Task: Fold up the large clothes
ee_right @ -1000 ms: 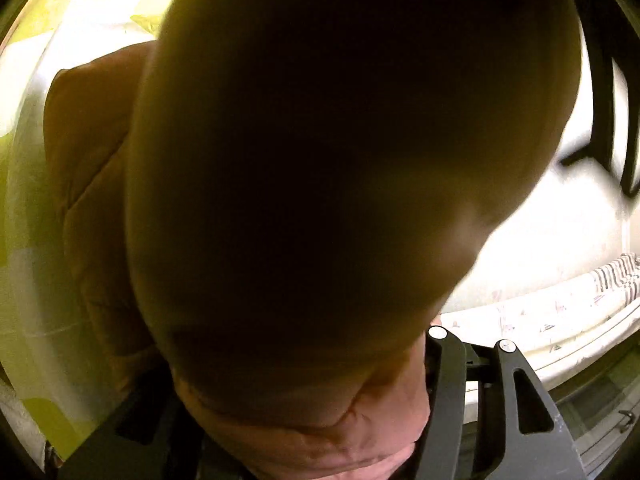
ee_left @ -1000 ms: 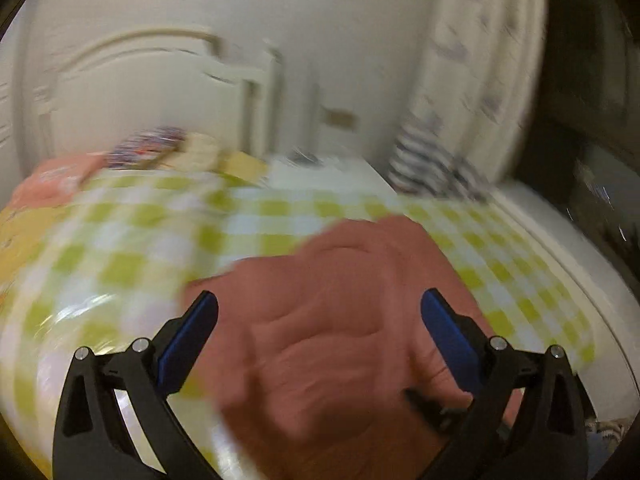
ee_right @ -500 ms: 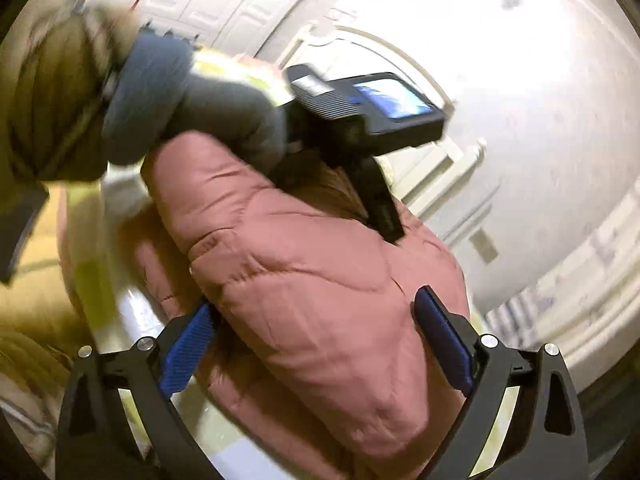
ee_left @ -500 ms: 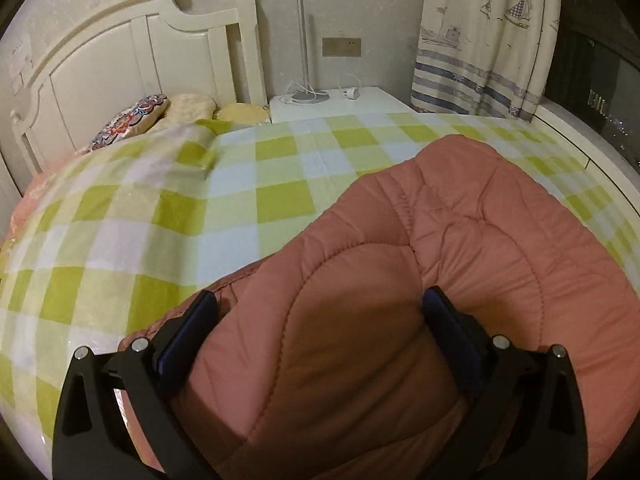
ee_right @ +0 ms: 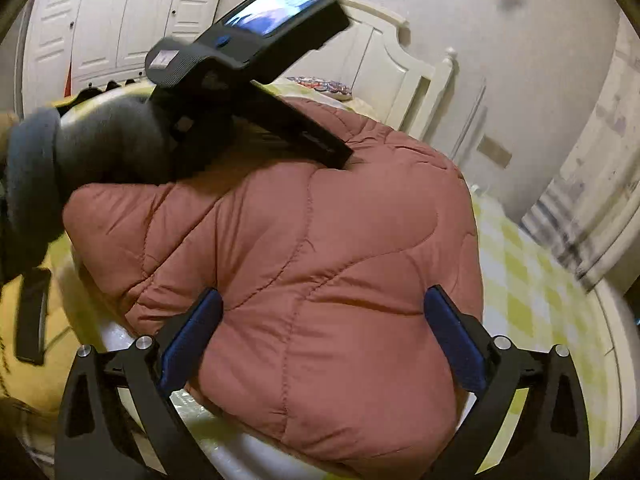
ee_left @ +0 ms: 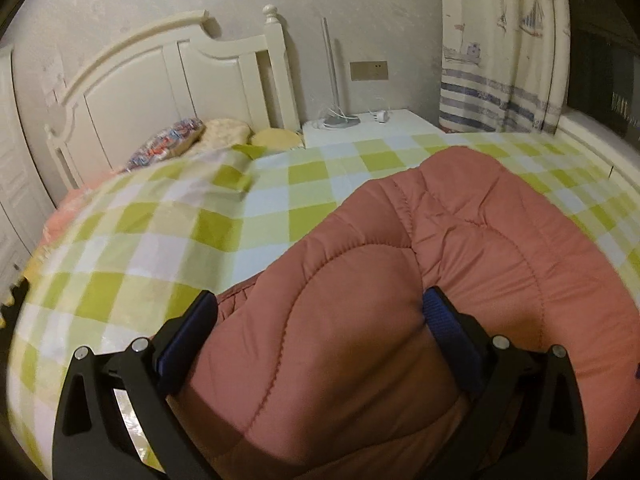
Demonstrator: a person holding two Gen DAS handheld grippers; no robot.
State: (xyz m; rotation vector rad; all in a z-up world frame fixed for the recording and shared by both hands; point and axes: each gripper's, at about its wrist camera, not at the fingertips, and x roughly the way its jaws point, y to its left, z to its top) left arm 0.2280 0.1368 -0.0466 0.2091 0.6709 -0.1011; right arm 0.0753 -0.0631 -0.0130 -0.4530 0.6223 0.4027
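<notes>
- Left of the jacket [ee_left: 460,240], a headboard [ee_left: 160,80] rises behind the checked bedspread [ee_left: 160,232].
- The pink quilted jacket lies bunched on the bedspread.
- The left gripper [ee_left: 320,312] stands spread wide, a puffed fold bulging between its jaws.
- The right gripper [ee_right: 324,312], its jaws just opened fully, straddles the jacket; pads not visibly pressing.

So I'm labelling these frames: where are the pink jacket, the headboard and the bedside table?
pink jacket [ee_left: 400,300], left wrist view, on its quilted top between the fingers.
headboard [ee_left: 160,92], left wrist view, on a white panel.
bedside table [ee_left: 384,128], left wrist view, on its bare white top.
</notes>
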